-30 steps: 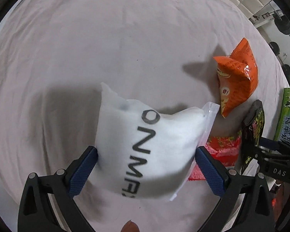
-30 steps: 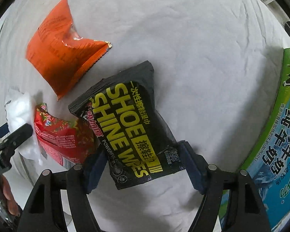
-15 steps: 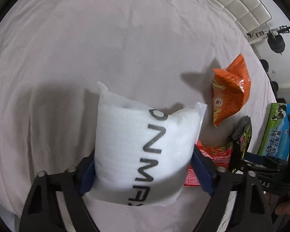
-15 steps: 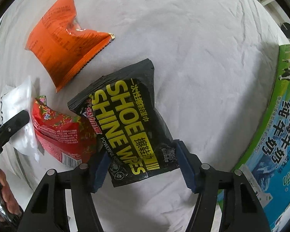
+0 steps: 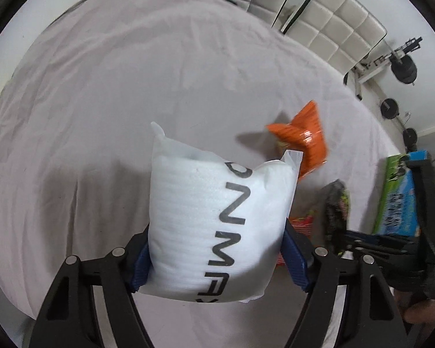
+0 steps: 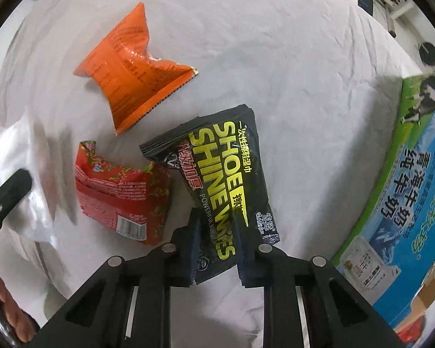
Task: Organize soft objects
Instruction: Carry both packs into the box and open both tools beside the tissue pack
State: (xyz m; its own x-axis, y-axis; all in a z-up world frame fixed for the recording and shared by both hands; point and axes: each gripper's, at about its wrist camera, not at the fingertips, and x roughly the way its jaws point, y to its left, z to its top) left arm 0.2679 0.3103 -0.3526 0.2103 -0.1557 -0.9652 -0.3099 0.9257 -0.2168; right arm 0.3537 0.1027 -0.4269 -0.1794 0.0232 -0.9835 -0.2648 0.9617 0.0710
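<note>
My left gripper (image 5: 217,258) has a white foam pouch (image 5: 217,217) with black lettering between its blue pads. Its jaws are closing and squeeze the pouch, which hangs above the white sheet (image 5: 130,87). In the right wrist view my right gripper (image 6: 219,232) is shut on the lower end of a black shoe shine wipes pack (image 6: 217,159), pinching it narrow. An orange snack bag (image 6: 127,72) and a red packet (image 6: 119,194) lie on the sheet to the left of the pack. The pouch (image 6: 29,174) shows blurred at that view's left edge.
A green and blue milk carton box (image 6: 406,188) stands at the right edge of the sheet. A padded white headboard (image 5: 319,14) and gym weights (image 5: 403,66) are beyond the bed. A person's fingers show at the bottom left of the right wrist view.
The left jaws closed onto the white pouch and lifted it off the sheet. The right jaws closed onto the black wipes pack, squeezing its lower end.
</note>
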